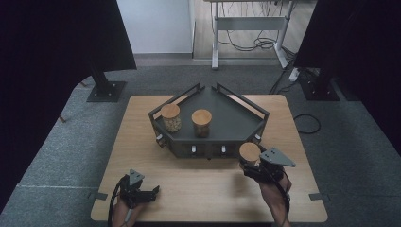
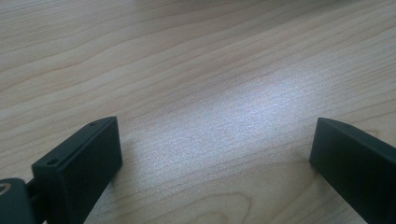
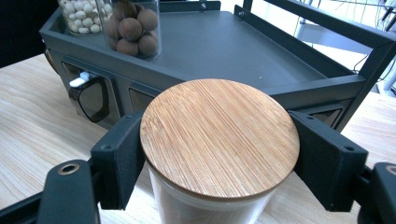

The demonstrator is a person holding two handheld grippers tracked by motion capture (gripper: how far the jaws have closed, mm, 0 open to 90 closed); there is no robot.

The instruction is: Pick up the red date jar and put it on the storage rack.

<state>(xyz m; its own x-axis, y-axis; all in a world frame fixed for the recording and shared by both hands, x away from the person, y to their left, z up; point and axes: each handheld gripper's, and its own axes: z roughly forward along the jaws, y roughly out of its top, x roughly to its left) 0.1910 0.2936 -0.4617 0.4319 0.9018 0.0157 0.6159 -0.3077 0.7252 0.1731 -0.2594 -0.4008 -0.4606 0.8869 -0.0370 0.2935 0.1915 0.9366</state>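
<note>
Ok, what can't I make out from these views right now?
- Held jar: contents hidden under its bamboo lid in the right gripper view; too small in the high view.
- Jar base: cut off by the bottom edge.
- Rack front fittings: too small in the high view.
- Left tongs: only bare tabletop ahead.

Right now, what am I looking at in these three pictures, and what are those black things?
A person sits at a wooden table and holds a grabbing tool, a pair of tongs, in each hand. One picture looks down from above. The other two come from little cameras riding on each tool, so you see its two black jaws poking up from the bottom.

On the table stands a dark grey tray. Two glass jars with wooden lids stand on it: one with small white balls, one with brown balls.

The right tongs are squeezed around a third jar with a wooden lid, just in front of the tray. The left tongs are open and hold nothing, with bare table between them.
</note>
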